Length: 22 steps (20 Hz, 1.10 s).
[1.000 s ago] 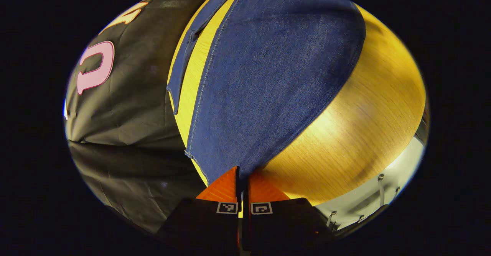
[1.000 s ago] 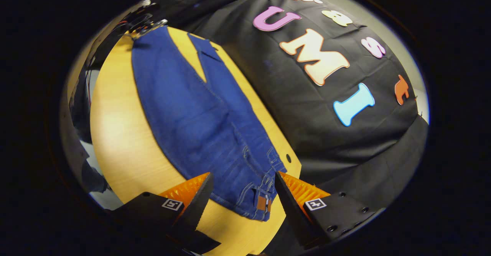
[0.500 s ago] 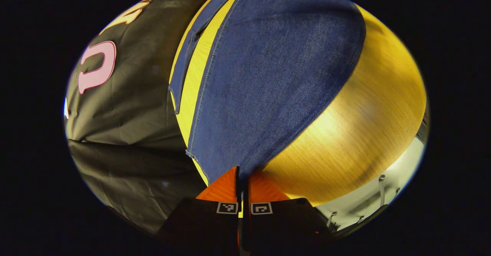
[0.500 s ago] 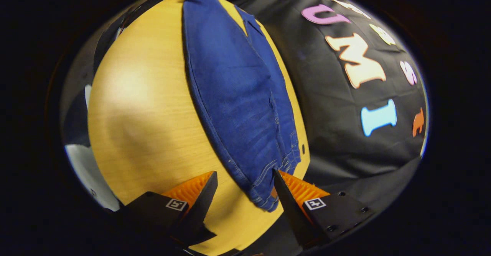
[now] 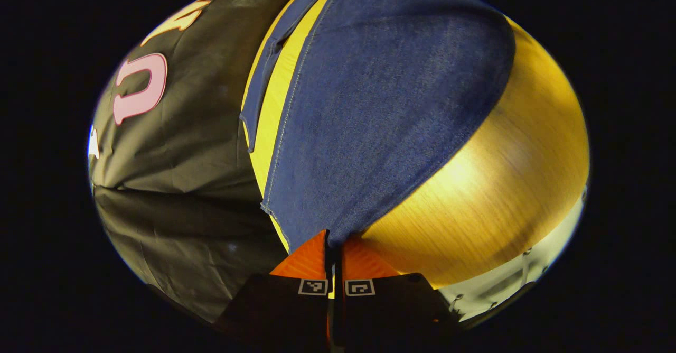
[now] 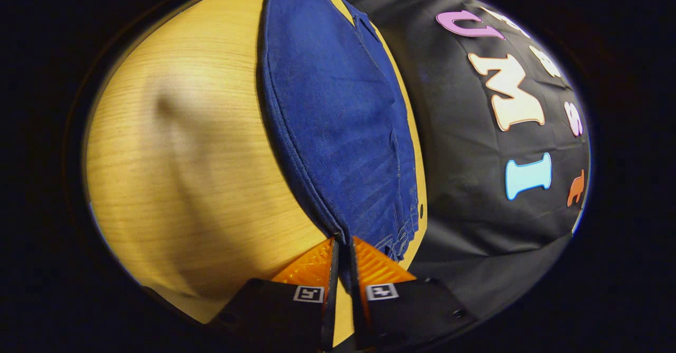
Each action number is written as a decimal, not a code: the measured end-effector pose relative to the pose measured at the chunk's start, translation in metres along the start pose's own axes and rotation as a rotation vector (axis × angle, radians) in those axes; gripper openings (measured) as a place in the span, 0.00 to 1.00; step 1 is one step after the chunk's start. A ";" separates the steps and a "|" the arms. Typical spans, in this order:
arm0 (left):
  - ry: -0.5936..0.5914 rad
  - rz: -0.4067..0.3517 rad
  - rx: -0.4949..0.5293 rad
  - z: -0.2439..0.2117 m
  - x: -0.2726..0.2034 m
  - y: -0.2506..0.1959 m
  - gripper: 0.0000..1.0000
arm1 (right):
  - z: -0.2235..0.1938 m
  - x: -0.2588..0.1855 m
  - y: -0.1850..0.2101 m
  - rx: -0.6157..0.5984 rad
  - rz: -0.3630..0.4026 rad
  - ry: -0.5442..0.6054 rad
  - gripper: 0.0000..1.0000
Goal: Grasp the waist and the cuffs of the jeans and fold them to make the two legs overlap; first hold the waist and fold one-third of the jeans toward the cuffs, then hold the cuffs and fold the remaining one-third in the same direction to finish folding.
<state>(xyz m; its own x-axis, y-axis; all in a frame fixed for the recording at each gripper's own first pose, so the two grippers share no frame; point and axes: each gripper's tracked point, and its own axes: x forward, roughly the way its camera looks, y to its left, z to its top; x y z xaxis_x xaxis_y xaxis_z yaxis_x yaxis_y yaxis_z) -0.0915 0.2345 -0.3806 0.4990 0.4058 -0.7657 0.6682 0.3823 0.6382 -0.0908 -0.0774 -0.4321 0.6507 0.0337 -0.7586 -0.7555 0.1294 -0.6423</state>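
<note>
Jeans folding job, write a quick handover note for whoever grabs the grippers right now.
Left gripper: shut on the jeans at the near leg's cuff end.
Right gripper: shut on the jeans at the waist end, near edge.
Jeans lie stretched along the wooden table beside the booth wall. In the left gripper view the far leg lies apart from the near leg, so the legs do not overlap yet.
Left: overlap the legs, fold the waist third toward the cuffs, then fold the cuff third.

Light wooden table (image 6: 185, 157), grain visible, glare toward nine o'clock. Blue jeans (image 6: 338, 126) spread flat on it, running from six toward twelve o'clock.
</note>
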 end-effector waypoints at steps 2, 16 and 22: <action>0.009 -0.046 -0.062 0.000 -0.001 0.000 0.00 | -0.004 -0.004 0.003 0.077 0.024 0.016 0.06; -0.042 -0.033 -0.422 0.034 -0.032 0.069 0.00 | 0.049 -0.010 -0.150 0.636 -0.275 0.007 0.06; -0.071 -0.072 -0.586 0.054 -0.048 0.101 0.00 | 0.066 0.022 -0.205 0.789 -0.369 0.010 0.06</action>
<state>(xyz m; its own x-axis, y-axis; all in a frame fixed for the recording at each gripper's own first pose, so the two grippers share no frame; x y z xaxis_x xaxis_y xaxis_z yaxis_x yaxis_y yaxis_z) -0.0179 0.2089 -0.2832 0.5132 0.3130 -0.7992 0.2957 0.8097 0.5070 0.0835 -0.0377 -0.3093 0.8402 -0.1538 -0.5200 -0.2202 0.7795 -0.5864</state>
